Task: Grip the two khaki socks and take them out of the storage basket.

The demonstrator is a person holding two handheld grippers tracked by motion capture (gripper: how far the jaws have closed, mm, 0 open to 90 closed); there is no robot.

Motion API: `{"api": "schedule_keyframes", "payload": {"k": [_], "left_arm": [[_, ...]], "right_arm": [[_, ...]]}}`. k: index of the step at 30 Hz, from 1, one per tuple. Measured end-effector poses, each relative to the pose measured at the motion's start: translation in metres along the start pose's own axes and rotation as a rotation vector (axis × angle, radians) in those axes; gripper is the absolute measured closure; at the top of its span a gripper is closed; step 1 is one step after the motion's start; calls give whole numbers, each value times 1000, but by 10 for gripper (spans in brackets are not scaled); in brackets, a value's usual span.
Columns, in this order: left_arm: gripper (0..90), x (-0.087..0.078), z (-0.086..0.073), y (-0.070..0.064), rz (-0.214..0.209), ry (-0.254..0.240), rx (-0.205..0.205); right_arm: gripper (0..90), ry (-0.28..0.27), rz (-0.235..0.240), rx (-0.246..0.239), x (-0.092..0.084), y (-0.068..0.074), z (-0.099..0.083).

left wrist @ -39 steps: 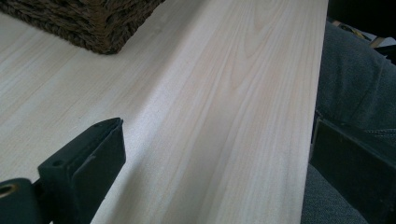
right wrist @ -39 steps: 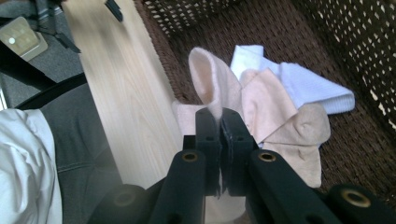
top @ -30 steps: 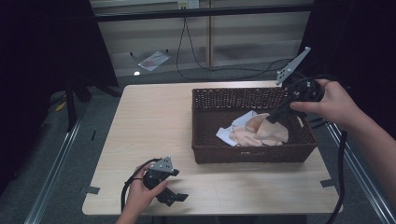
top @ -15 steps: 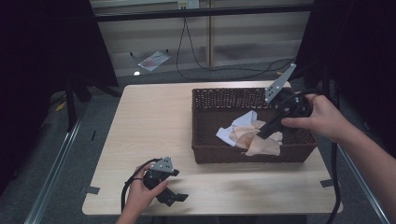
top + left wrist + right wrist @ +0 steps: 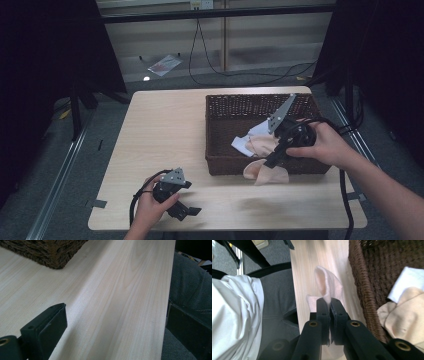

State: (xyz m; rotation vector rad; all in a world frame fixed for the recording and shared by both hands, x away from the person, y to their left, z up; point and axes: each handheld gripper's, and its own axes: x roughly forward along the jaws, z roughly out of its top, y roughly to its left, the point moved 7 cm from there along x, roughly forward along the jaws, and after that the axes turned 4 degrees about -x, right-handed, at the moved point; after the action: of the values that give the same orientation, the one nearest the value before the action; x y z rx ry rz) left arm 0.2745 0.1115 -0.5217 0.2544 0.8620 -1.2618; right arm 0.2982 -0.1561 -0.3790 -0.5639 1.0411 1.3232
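Note:
My right gripper (image 5: 270,163) is shut on a pale pink sock (image 5: 268,173), which hangs over the front wall of the dark wicker basket (image 5: 233,164) and down to the table. In the right gripper view the black jaws (image 5: 330,301) pinch the sock (image 5: 327,286) above the table's front edge, with the basket (image 5: 362,277) at the right. My left gripper (image 5: 183,207) rests on the table near the front left corner, held by a hand. It stands open (image 5: 115,310) with only bare wood between its jaws.
More cloths lie in the basket: a white one (image 5: 407,282) and a beige one (image 5: 405,315). The basket's corner (image 5: 47,250) shows far off in the left gripper view. Bare light wood table (image 5: 165,130) stretches left of the basket. The person's lap (image 5: 274,302) sits just past the table edge.
My right gripper has come down and toward the front, from above the basket's right side to its front wall, drawing the pink sock out over it. The left gripper has stayed put.

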Motion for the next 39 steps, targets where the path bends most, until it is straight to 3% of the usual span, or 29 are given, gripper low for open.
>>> {"api": "schedule_keyframes", "payload": {"k": [2,10,21,29,39], "left_arm": [[31,0,0,0,-1,-1,0],[31,-1,0,0,-1,8,8],[31,-2,0,0,0,12,10],[32,-2,0,0,-1,9,12],[31,-2,0,0,2,17,10]], "right_arm": [[874,8,8,-5,8,0,-2],[869,82,-36,6,40,-4,-11],[858,135,-36,3,73,-7,-20],[829,140,-44,12,77,-8,-23],[655,117,-44,20,68,-5,-21]]}}
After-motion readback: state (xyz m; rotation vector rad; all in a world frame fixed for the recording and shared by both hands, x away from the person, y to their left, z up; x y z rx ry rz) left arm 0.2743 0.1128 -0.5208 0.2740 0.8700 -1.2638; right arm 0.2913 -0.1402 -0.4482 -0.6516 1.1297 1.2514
